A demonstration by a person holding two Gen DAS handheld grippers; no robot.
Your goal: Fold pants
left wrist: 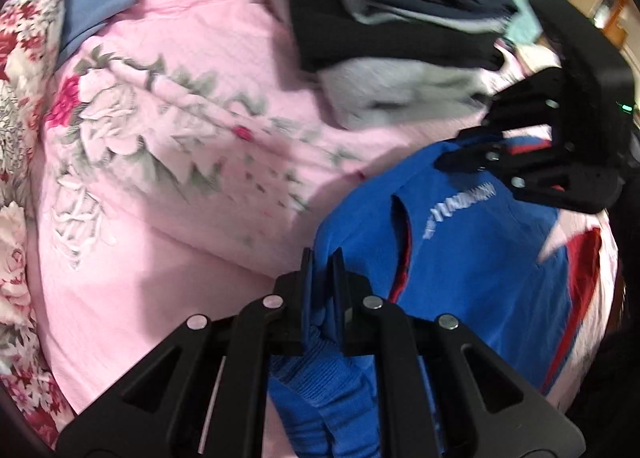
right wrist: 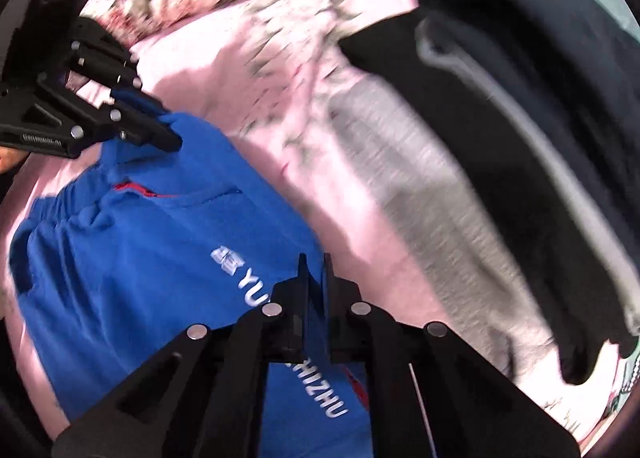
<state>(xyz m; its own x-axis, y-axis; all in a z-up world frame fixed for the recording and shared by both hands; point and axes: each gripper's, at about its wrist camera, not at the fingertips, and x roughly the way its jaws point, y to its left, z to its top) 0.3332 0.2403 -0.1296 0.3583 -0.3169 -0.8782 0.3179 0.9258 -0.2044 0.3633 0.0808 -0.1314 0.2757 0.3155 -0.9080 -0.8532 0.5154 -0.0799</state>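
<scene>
Both grippers, left gripper [left wrist: 322,278] and right gripper [right wrist: 314,282], pinch the blue pants [left wrist: 460,258] beside the dark clothes pile [left wrist: 400,18]; thin fabric may slip out when lifted.

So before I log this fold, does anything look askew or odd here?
Nothing damaged or spilled. The blue pants lie bunched on the pink sheet, and both the left gripper and the right gripper are shut on them. The clothes pile behind sits uneven.
</scene>
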